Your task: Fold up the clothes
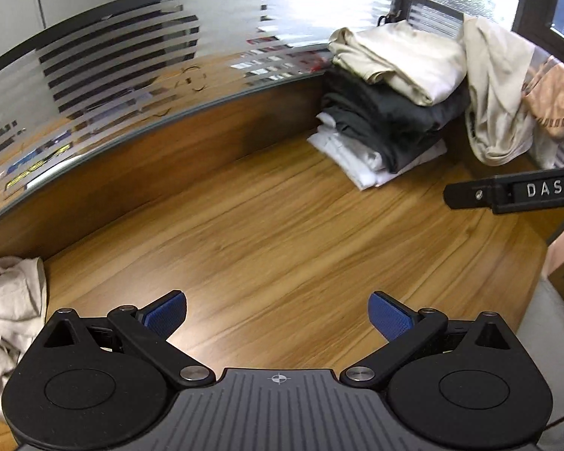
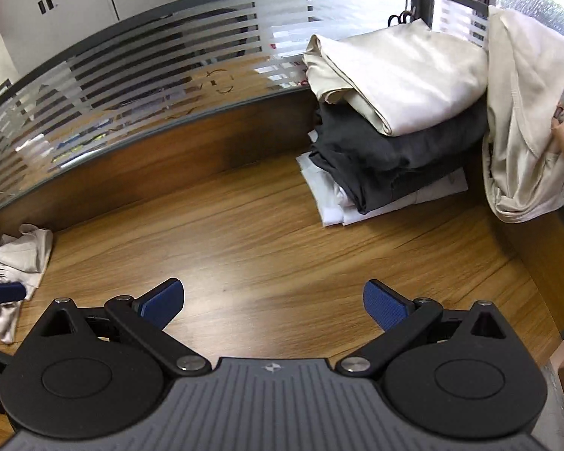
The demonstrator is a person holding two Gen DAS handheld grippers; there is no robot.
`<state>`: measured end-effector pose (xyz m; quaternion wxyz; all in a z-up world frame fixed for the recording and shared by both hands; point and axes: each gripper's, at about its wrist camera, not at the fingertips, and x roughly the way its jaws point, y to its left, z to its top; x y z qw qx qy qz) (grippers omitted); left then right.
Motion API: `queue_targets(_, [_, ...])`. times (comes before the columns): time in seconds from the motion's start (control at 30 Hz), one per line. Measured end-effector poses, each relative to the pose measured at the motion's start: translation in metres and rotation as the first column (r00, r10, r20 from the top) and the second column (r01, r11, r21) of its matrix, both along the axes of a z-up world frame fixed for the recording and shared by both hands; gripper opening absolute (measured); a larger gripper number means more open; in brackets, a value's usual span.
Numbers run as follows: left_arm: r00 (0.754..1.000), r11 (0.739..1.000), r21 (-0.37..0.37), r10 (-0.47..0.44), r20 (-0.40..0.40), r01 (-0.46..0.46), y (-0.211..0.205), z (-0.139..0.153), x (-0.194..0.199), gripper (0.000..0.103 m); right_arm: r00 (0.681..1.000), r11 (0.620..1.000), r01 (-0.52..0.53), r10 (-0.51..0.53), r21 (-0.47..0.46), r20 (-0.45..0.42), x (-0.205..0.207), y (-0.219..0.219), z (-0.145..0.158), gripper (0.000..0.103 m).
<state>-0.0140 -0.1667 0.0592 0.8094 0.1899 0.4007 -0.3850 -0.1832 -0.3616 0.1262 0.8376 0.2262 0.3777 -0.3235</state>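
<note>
Both grippers' fingers gape empty; the crumpled cream garment point(image 1: 9, 323) lies at nine o'clock, nearest the left gripper point(image 1: 278, 314), farther from the right gripper point(image 2: 273, 302).

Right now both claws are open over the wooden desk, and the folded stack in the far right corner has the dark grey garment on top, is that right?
Not quite. The cream garment tops the folded stack; the dark grey garment lies under it, above a white one, as the right wrist view shows. The left claw and right claw are indeed open over the wooden desk.
</note>
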Motion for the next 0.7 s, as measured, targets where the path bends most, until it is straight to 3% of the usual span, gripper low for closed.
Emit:
queue_targets(0.17, [0.999,0.999,0.013,0.046,-0.013,-0.046,0.011,-0.015,-0.011,0.103,0.999,0.999,0.043,-0.042,-0.020,0.033,-0.003,0.015,-0.012,0.102])
queue_targets(0.37, [0.998,0.998,0.038,0.052,-0.023,-0.051,0.018,-0.024,-0.020,0.103,0.993,0.995,0.100,-0.101,0.031,0.053,-0.011,0.021,-0.029,0.102])
queue_targets(0.7, [0.999,0.998,0.054,0.043,0.010,-0.044,0.025,-0.028,-0.035,0.103,0.988,0.987,0.150,-0.151,0.054,0.011,-0.032,0.020,-0.050,0.102])
